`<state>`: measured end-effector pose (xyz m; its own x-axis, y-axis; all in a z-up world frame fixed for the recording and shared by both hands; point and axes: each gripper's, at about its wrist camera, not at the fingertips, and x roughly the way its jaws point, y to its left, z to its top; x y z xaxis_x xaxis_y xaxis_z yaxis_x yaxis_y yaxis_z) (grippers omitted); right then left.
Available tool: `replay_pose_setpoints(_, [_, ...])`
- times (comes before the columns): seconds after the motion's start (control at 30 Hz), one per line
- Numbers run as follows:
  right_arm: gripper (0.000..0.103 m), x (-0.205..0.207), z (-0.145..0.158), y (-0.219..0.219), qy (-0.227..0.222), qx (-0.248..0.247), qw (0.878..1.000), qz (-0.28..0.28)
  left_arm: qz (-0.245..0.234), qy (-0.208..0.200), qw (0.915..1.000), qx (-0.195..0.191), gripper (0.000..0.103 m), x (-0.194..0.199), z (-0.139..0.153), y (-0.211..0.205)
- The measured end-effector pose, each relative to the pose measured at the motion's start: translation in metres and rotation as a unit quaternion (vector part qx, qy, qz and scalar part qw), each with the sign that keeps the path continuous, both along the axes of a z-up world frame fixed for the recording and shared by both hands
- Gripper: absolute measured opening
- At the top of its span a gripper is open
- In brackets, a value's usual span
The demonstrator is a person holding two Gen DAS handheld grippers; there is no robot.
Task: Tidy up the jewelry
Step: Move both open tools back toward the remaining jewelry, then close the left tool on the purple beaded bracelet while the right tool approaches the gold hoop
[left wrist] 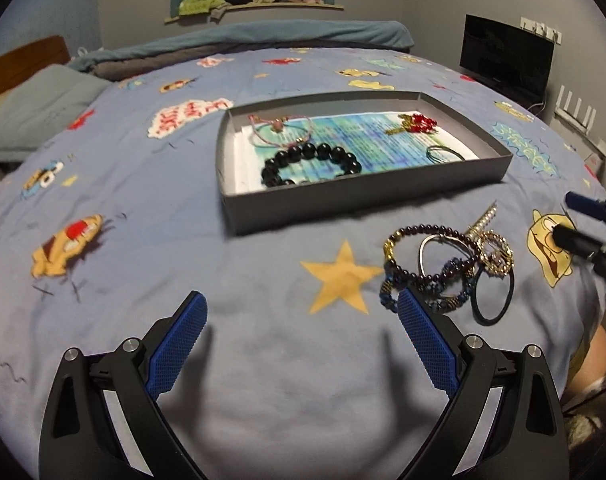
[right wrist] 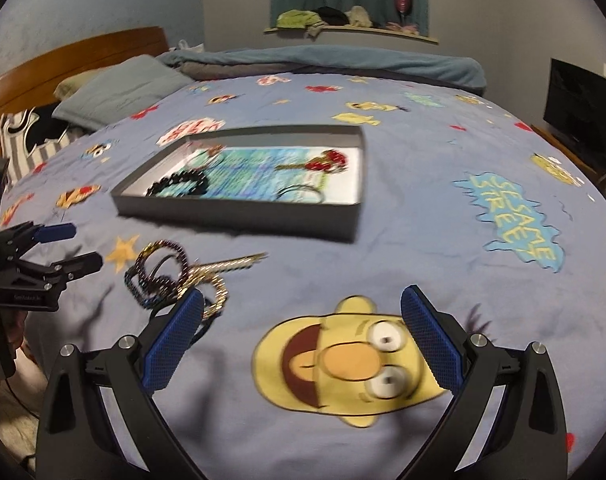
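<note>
While unheld, jewelry pile just beside wide-spread left jaws.

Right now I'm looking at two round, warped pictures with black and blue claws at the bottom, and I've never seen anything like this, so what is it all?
Those claws are handheld grippers, one in each of a person's hands, each carrying a wide-angle camera that looks along its fingers. One picture comes from the left gripper, the other from the right gripper. Both are open and hold nothing.

They hover over a bed with a blue cartoon-print cover. On it sits a shallow grey box already containing a black bead bracelet, a pink cord bracelet, a red and gold piece and a thin dark ring. In front of the box lies a tangled pile of bracelets and hair ties, not yet sorted.
</note>
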<state>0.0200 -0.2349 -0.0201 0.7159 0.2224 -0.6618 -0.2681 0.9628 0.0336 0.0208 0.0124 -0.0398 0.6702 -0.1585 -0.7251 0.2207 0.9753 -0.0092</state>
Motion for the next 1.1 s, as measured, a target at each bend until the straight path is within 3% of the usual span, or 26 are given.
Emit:
replay_pose_setpoints(0.3, [0.093,-0.005,-0.014,0.037,-0.001,0.001,0.999,0.045,-0.001,-0.003,1.0,0.0,0.095,-0.003,-0.008,0.003])
replay_pose_setpoints(0.47, [0.068,0.001,-0.023,0.051,0.008,-0.018,0.998,0.059,-0.001,-0.003,1.0,-0.005,0.095,-0.003,-0.008,0.006])
replay_pose_setpoints(0.83, [0.041,0.006,-0.024,0.061,0.014,-0.02,0.996,0.081,-0.003,0.0,1.0,-0.009,0.095,-0.003,-0.009,0.007])
replay_pose_setpoints(1.1, [0.041,0.004,-0.019,0.051,0.01,-0.007,0.997,0.075,-0.017,0.006,0.9997,-0.019,0.095,0.001,-0.008,-0.003])
